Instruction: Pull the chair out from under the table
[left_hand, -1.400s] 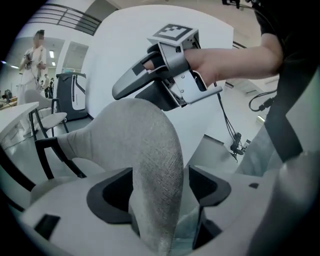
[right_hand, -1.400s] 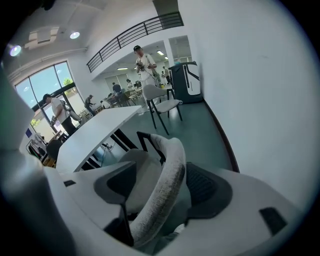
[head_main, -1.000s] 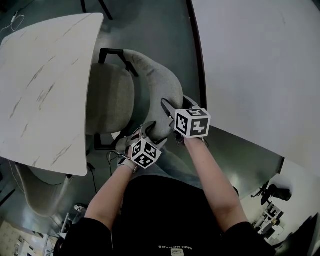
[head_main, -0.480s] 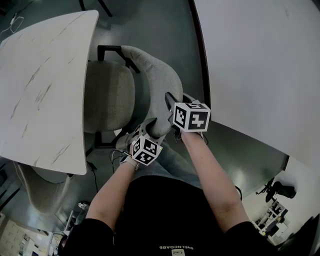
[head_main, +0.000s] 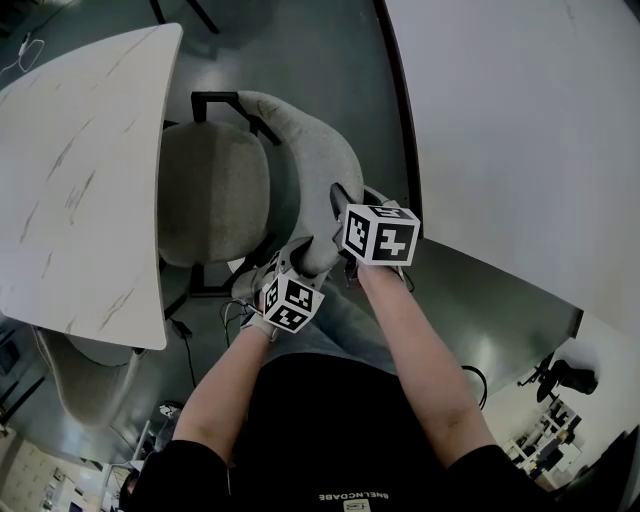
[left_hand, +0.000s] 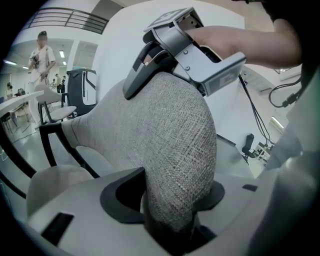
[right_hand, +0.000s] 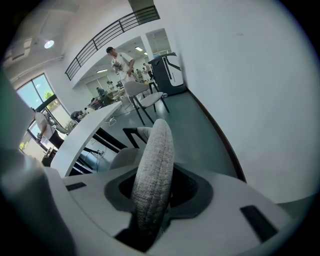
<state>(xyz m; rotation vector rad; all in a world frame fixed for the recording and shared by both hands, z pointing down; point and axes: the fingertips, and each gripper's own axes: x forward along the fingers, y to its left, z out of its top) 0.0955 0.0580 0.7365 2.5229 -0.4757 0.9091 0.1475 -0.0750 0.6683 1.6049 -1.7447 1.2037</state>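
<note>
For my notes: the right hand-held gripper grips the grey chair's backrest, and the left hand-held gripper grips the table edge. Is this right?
Not quite. The left hand-held gripper also grips the backrest, not the table edge: the left gripper view shows that backrest pinched between its jaws, which have just been closing. The rest is right.

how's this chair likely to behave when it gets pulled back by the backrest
The padded fabric backrest probably gives a little where the left gripper and right gripper, fingers just closing, pinch it. No wheels show on the black frame of the chair, so it likely drags, not rolls. Pulled at the top, it may tip back.
</note>
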